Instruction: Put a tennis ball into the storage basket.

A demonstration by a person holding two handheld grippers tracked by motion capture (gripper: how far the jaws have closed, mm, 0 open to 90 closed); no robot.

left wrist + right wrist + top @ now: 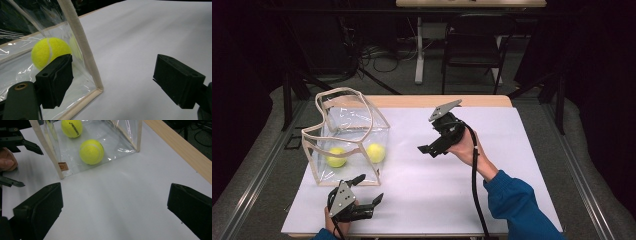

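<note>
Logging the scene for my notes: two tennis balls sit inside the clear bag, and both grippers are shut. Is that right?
Not quite. The two tennis balls do sit inside the clear bag, but both the left gripper and the right gripper are open and empty, as each gripper view shows.

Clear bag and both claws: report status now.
Left claw open, empty, at clear bag front corner. Right claw open, empty, raised right of bag. Two tennis balls inside bag. White mat unobstructed between.

Left claw low near the counter's front edge, jaws spread wide, gripped by the left hand, right claw raised mid-counter, jaws parted and empty, blue-sleeved right forearm angling in
</note>
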